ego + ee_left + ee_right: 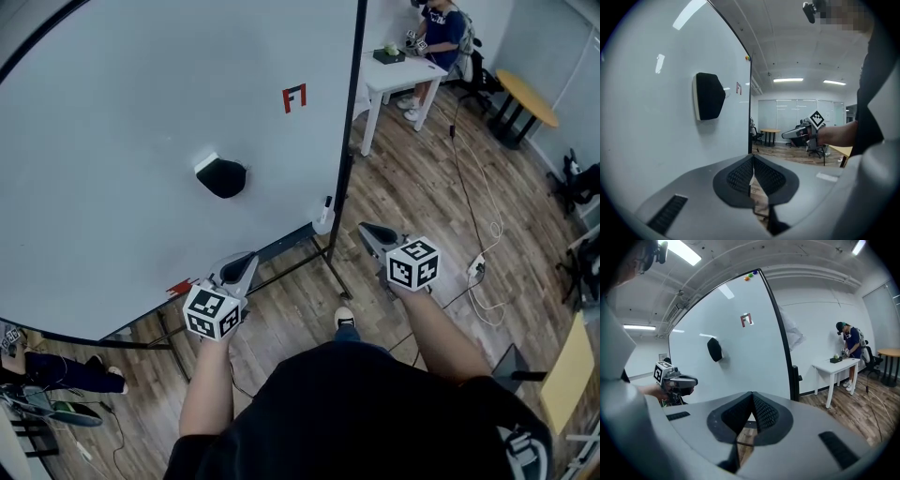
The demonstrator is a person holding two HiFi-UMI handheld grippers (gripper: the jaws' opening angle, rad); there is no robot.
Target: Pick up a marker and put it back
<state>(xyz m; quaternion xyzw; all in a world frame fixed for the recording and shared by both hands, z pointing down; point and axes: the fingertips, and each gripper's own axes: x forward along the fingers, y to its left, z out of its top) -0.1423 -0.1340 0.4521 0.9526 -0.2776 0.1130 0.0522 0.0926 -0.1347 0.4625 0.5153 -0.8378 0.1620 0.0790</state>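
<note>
Two hand-held grippers are hovering in front of a standing whiteboard [141,112], and neither is carrying anything. Left gripper [247,260]: its jaws are pressing together, pad against pad, and are pointing at the board's bottom edge, below the black eraser [221,177]. Right gripper [367,232]: its jaws are likewise lying shut and empty, pointing toward the board's lower right corner. The task's thing, what appears to be a white marker [325,216] with a dark cap, is sitting at that lower right corner against the black frame. Its long axis is running roughly along the board's right edge, cap uppermost in the head view. It is lying just ahead and to the left of the right gripper's tips and well apart from the left gripper, so the right hand is judged the nearer. The coming move is probably calling for the right jaws to spread first, then close across the barrel, at right angles to its long axis. What is holding the marker there is too small to tell.
</note>
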